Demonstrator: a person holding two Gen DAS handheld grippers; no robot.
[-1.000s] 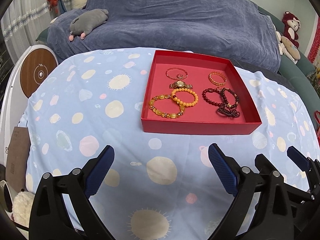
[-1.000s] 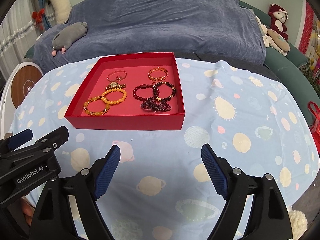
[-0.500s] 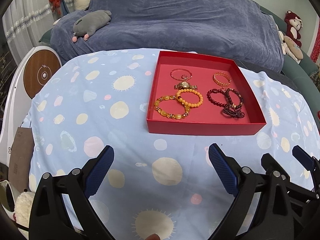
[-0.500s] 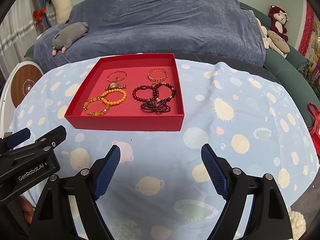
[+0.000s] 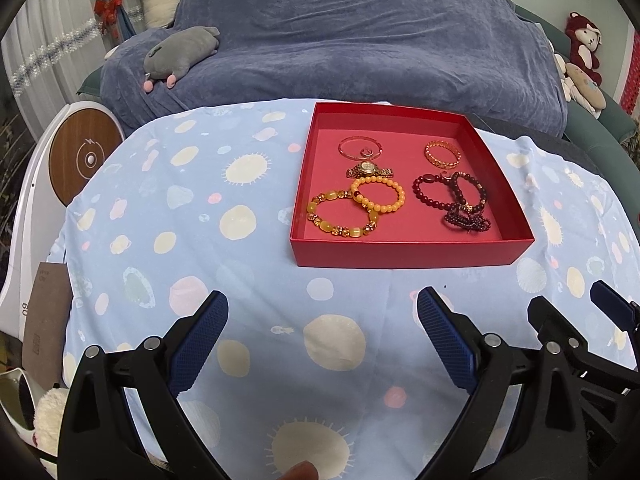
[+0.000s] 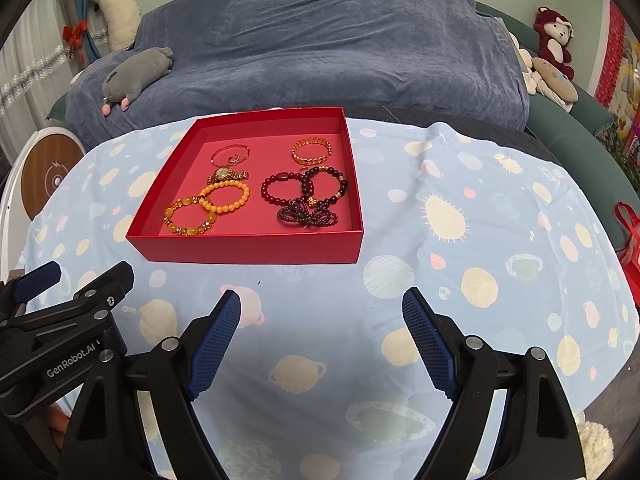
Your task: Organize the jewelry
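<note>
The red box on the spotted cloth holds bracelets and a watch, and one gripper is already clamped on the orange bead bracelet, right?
Not quite. The red box does hold bracelets and a watch, but neither gripper is clamped on the orange bead bracelet. Both wrist views show the left gripper and right gripper open and empty, short of the box.

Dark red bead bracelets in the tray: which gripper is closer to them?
Right. The right gripper sits almost straight in front of the dark red bead bracelets; the left gripper sits off toward the tray's amber-bracelet side.
</note>
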